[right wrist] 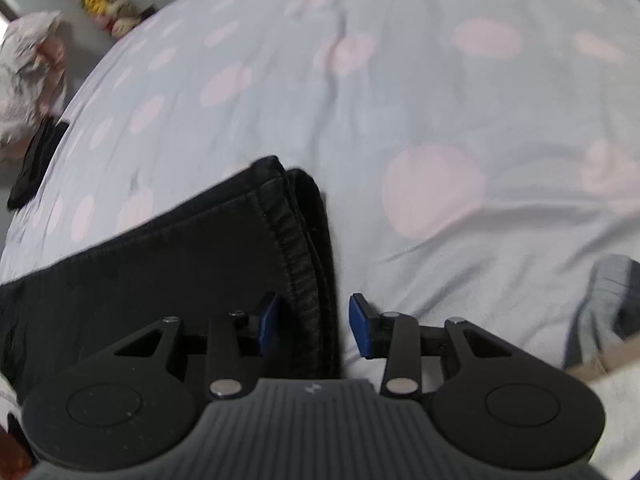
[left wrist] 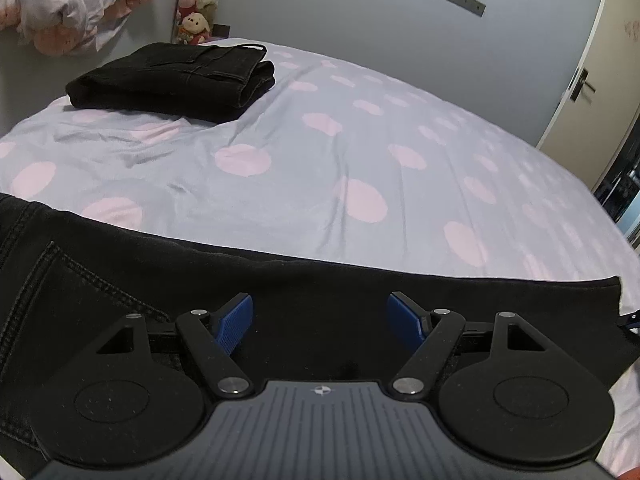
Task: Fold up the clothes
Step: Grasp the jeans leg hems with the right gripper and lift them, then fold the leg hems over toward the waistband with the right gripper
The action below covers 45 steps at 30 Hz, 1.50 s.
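Bed (left wrist: 360,152) with pale blue sheet, pink dots, fills both views. Black jeans (left wrist: 280,280) lie flat across the lower frame of the left view; hem end (right wrist: 296,216) at centre in the right view. Folded black pants (left wrist: 172,80) upper left on the bed. Left tool (left wrist: 320,320) released above the jeans. Right tool (right wrist: 312,324) released, fingers straddling the hem edge, not clamped.

A home bedroom: wide bed under a pale lilac sheet with pink dots (left wrist: 320,152), stacked plush toys in the corner (left wrist: 198,0), cream door with a lever handle (left wrist: 582,84), plain grey wall (left wrist: 340,4).
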{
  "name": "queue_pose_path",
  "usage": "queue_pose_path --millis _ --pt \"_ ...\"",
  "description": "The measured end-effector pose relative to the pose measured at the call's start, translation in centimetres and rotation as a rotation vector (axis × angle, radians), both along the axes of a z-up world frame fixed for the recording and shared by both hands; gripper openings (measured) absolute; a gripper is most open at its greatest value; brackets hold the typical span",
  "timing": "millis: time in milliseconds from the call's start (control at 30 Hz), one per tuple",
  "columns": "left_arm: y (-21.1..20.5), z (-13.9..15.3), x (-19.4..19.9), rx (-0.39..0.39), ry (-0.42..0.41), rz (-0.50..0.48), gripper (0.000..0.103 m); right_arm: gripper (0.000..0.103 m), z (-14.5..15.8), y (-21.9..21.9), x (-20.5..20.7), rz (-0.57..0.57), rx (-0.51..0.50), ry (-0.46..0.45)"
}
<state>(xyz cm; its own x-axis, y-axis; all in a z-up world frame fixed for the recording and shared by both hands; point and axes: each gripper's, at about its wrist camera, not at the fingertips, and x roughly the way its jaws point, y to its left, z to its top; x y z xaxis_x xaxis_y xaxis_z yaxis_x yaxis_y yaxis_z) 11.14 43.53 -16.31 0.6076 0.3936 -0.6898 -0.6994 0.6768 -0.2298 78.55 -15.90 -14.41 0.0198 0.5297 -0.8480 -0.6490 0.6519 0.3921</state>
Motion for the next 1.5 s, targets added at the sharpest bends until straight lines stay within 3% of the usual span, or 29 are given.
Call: queue_pose_path --millis 133,300,367,467,533,667,833,1000,1233,1367,1500 --pt "0.1 -0.5 0.8 -0.012 0.022 0.007 0.088 0.046 -1.9 -0.1 2.2 0.06 0.039 0.102" --pt "-0.2 -0.9 1.5 0.001 0.054 -0.015 0.088 0.05 -3.2 -0.4 3.1 0.052 0.112 0.194" --pt "-0.4 -1.0 1.6 0.003 0.058 -0.023 0.088 0.049 -3.2 0.2 2.4 0.083 0.134 0.196" --pt "-0.6 -0.7 1.4 0.012 0.046 -0.028 0.088 0.043 -2.6 1.4 1.0 0.12 0.101 0.115" --pt "-0.7 -0.4 1.0 0.016 0.03 -0.024 0.088 0.028 -1.8 1.2 0.7 0.111 0.095 0.076" --pt "-0.5 0.1 -0.1 0.008 -0.008 -0.004 0.088 0.016 1.5 1.1 -1.0 0.105 0.115 -0.003" --pt "-0.5 1.0 -1.3 0.006 -0.068 -0.004 0.088 0.014 6.6 2.9 -4.6 0.12 0.089 -0.098" --pt "-0.4 1.8 -3.1 -0.004 -0.147 -0.006 0.088 0.014 12.1 6.8 -10.5 0.07 -0.063 -0.231" --pt "0.3 2.4 -5.7 -0.066 -0.25 -0.005 0.088 0.014 19.3 13.7 -19.3 0.081 -0.101 -0.348" --pt "0.5 2.7 -6.7 -0.088 -0.286 -0.004 0.088 0.014 22.2 18.2 -24.1 0.118 -0.097 -0.366" --pt "1.0 2.9 -7.6 -0.105 -0.324 0.006 0.088 0.014 23.2 22.4 -29.0 0.164 -0.085 -0.348"
